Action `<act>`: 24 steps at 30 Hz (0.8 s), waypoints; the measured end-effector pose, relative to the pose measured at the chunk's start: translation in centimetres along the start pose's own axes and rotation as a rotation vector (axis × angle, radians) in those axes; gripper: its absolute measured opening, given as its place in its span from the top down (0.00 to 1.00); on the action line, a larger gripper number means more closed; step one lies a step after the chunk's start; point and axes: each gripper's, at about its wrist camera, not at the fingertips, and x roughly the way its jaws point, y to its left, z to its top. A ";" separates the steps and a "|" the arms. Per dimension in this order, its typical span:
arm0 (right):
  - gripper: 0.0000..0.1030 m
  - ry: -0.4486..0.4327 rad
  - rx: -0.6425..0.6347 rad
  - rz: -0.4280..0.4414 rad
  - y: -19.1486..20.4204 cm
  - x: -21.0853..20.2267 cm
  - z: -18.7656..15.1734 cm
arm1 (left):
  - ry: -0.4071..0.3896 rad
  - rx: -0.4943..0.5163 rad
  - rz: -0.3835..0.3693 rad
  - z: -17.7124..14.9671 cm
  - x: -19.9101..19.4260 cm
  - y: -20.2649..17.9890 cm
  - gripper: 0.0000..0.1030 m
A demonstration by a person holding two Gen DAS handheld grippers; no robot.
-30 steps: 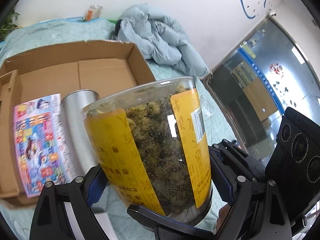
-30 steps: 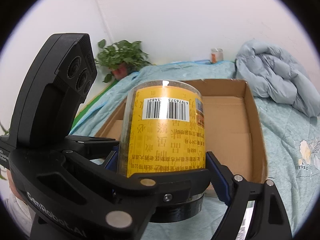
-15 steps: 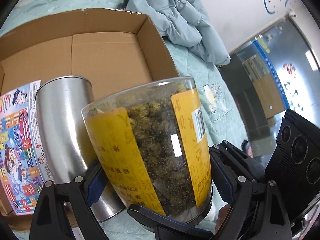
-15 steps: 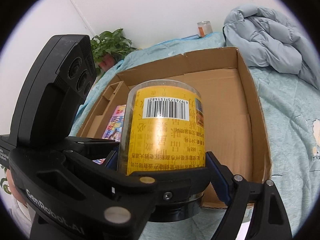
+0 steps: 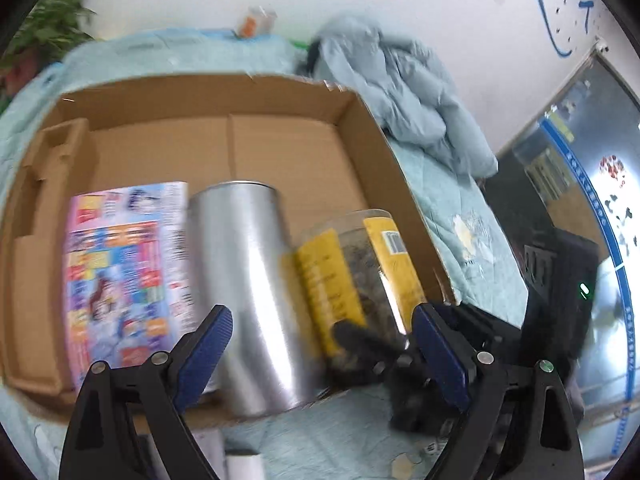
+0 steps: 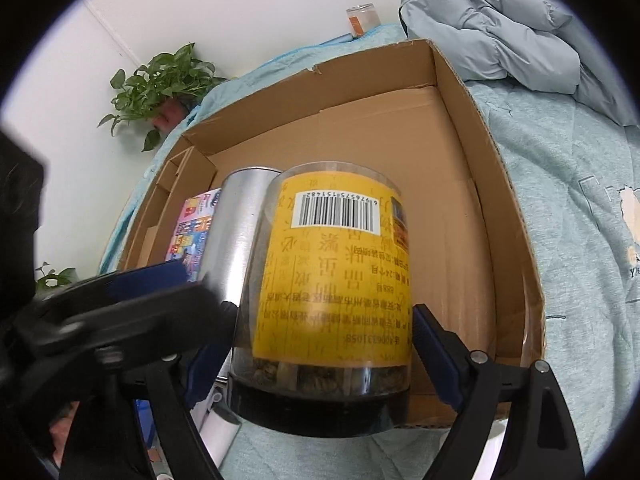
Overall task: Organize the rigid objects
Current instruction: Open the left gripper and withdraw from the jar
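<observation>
A clear jar with a yellow label and dried flowers inside (image 6: pixel 336 280) lies in the cardboard box (image 6: pixel 500 216) beside a silver tin (image 6: pixel 234 248). My right gripper (image 6: pixel 312 344) is shut on the jar near its black lid end. My left gripper (image 5: pixel 324 344) is open and empty, its fingers apart in front of the silver tin (image 5: pixel 248 288). The jar (image 5: pixel 360 272) shows to the tin's right in the left wrist view, with the right gripper's black frame across it. A colourful booklet (image 5: pixel 128 272) lies left of the tin.
The box (image 5: pixel 384 152) sits on a light blue quilt (image 6: pixel 580 220). A grey-blue jacket (image 5: pixel 400 92) lies behind the box. A potted plant (image 6: pixel 168 88) and a small orange-labelled jar (image 6: pixel 362 20) stand by the wall. A white roll (image 5: pixel 244 466) lies near the box's front edge.
My left gripper has let go of the jar, opened and drawn back to the left. The right gripper has carried the jar down into the box beside the silver tin.
</observation>
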 end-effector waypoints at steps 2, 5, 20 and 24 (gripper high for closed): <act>0.09 -0.019 -0.039 -0.018 0.4 -0.5 -0.6 | -0.081 0.017 0.052 -1.7 -2.5 0.6 0.11; 0.03 -0.081 -0.080 -0.031 0.8 -2.4 -1.5 | -0.182 0.029 0.135 -4.2 -5.7 1.4 0.11; 0.47 -0.285 -0.209 -0.216 5.0 -8.7 -8.8 | -0.367 0.077 0.192 -13.2 -10.9 -0.7 0.91; 0.07 -0.365 -0.216 -0.253 5.5 -10.1 -9.9 | -0.402 0.024 0.201 -13.7 -11.3 -1.3 0.02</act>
